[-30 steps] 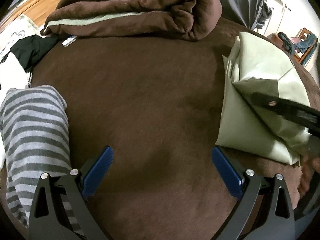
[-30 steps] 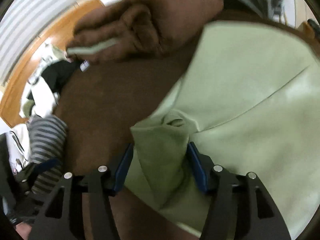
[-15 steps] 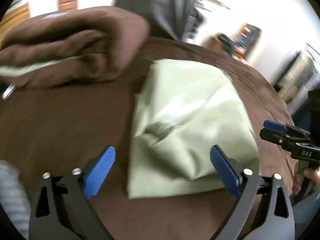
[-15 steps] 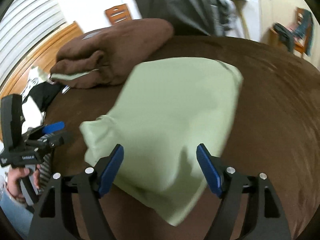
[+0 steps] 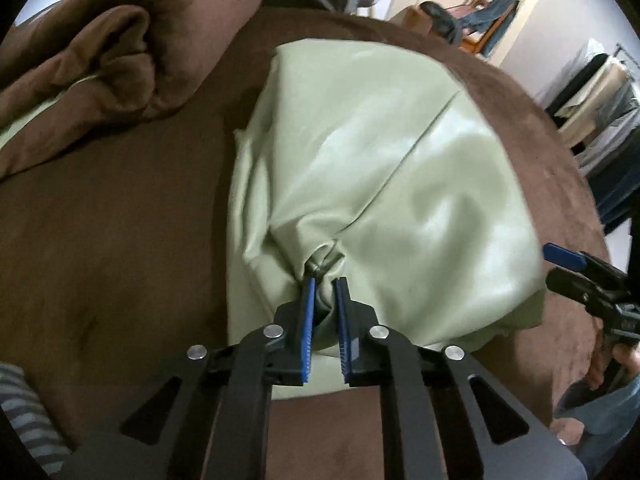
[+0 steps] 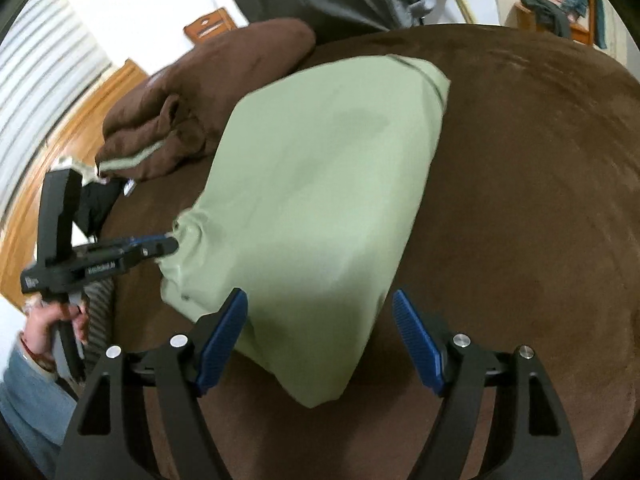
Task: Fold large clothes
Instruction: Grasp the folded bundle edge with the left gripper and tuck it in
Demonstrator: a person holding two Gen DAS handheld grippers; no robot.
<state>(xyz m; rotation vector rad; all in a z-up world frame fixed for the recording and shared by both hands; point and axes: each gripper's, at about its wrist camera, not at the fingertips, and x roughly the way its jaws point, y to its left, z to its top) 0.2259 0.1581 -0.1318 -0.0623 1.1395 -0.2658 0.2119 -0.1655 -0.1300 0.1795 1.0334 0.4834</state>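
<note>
On the bed: the pale green garment (image 5: 384, 184) lies partly folded on the brown bedspread (image 5: 120, 220), a rolled brown blanket (image 5: 112, 56) well apart at the far side.
Long axis: in the right wrist view the garment (image 6: 320, 184) runs from the near edge between the right jaws up and away toward the far corner.
Left gripper (image 5: 324, 284): its jaws have just been closing and now pinch a bunched tuck of green cloth at the garment's near left edge.
Right gripper (image 6: 320, 312): jaws stand wide apart, straddling the near right corner without pressing it.
Nearer hand: each sits at its own end of the near edge.
Coming move, as I judge: right jaws pinch that corner, then both carry the edge along the long axis.
</note>
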